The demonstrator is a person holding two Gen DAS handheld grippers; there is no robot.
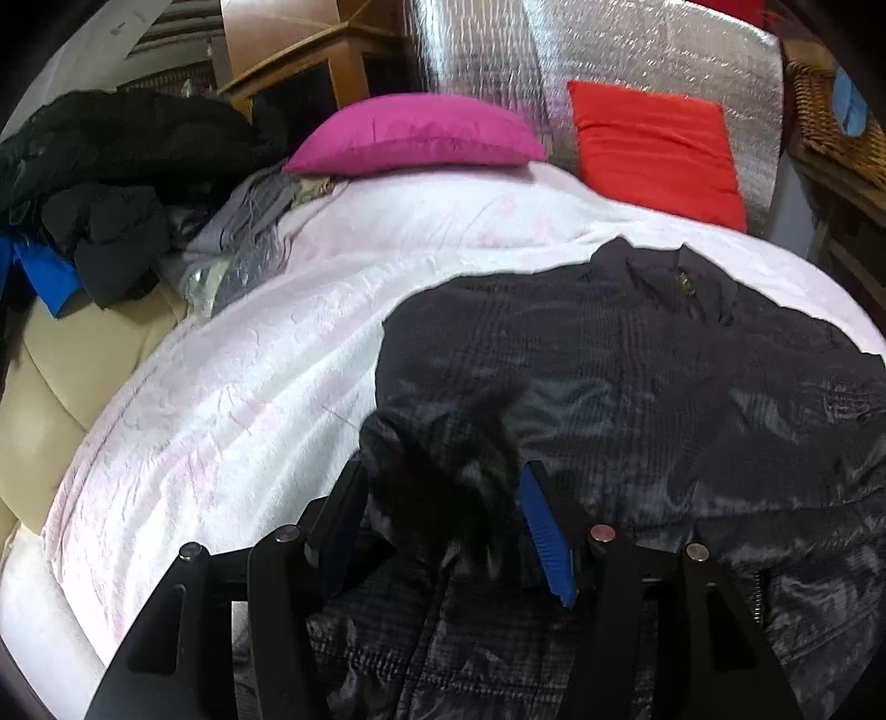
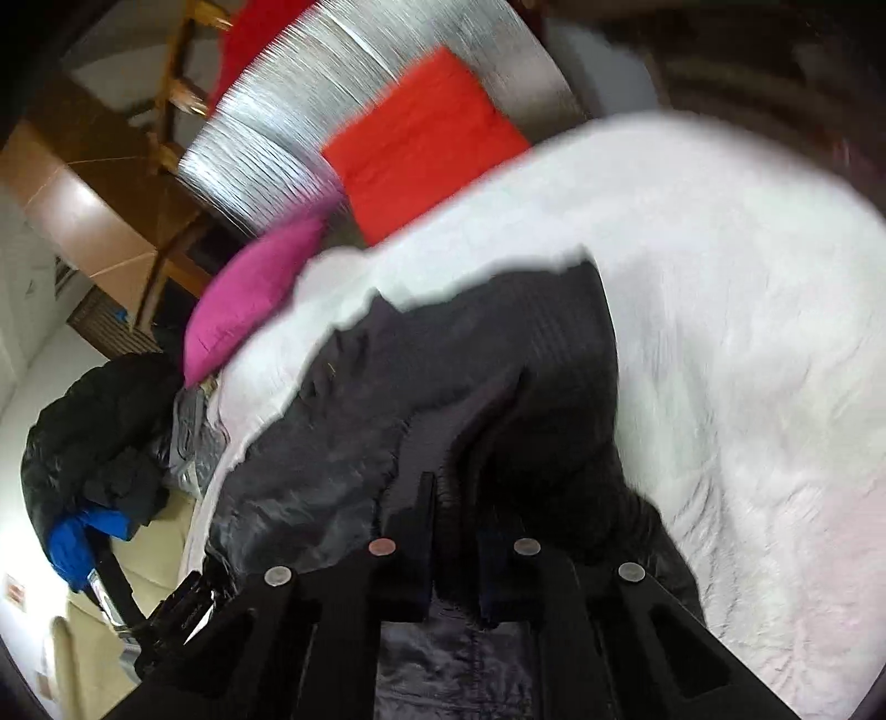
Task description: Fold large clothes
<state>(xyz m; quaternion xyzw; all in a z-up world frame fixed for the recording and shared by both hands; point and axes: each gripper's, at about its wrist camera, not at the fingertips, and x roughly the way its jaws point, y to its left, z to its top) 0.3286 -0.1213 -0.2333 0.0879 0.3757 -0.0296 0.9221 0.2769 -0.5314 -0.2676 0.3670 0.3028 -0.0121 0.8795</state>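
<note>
A large dark padded jacket [image 1: 637,376] lies spread on the white bedcover [image 1: 232,387]. In the left wrist view my left gripper [image 1: 443,498] has its fingers apart, with the jacket's black fur trim [image 1: 448,476] bunched between them; I cannot tell whether they pinch it. In the right wrist view the same jacket [image 2: 470,354] lies across the bedcover [image 2: 747,332]. My right gripper [image 2: 454,498] is shut on a raised fold of the jacket's dark fabric. That view is blurred.
A magenta pillow [image 1: 415,133] and a red pillow [image 1: 653,149] rest at the bed's head against a silver padded panel [image 1: 609,50]. A heap of black, grey and blue clothes [image 1: 111,194] sits at the left on a beige seat. A wicker basket [image 1: 836,122] stands at right.
</note>
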